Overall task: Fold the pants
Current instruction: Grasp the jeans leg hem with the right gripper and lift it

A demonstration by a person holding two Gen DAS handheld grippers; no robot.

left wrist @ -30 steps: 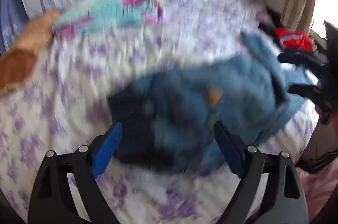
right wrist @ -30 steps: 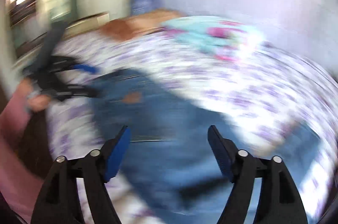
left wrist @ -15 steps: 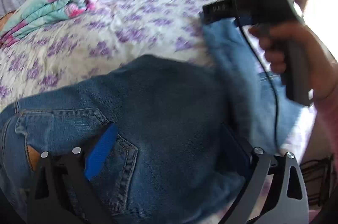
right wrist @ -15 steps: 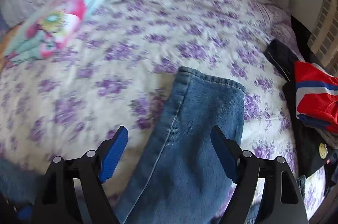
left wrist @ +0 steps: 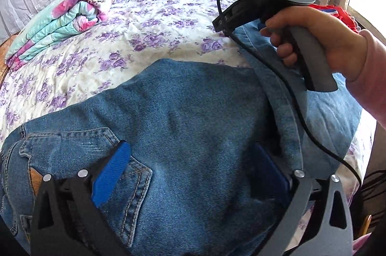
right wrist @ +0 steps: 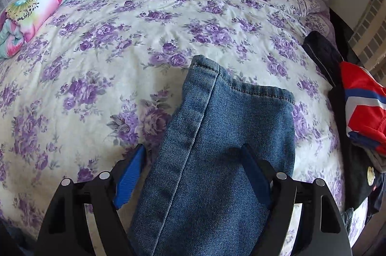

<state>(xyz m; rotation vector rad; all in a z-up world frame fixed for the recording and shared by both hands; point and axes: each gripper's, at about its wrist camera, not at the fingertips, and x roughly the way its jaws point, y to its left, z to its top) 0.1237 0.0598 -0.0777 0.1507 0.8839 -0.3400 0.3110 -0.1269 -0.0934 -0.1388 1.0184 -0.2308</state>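
Observation:
Blue jeans (left wrist: 193, 111) lie spread on the flowered bedspread (left wrist: 156, 14), seat up, with a back pocket (left wrist: 72, 147) at the left. My left gripper (left wrist: 190, 171) hovers low over the seat. Its jaws are opening wide, with denim lying between the blue pads and not pinched. In the right wrist view one pant leg (right wrist: 217, 135) runs up to its hem (right wrist: 241, 87). My right gripper (right wrist: 193, 174) straddles that leg, its jaws closing a little, the pads not pressing. A hand (left wrist: 320, 38) holds the right gripper's handle (left wrist: 308, 58) above the leg.
A folded floral blanket (left wrist: 65, 14) (right wrist: 31, 7) lies at the bed's far left. A red, white and blue garment (right wrist: 361, 96) and dark clothes (right wrist: 323, 55) are piled at the right edge. A black cable (left wrist: 313, 135) hangs across the jeans.
The jeans, bunched and blurred a second ago, now lie flat. My left gripper dropped over the seat and its jaws widened. My right gripper swung round and closed in on the leg hem.

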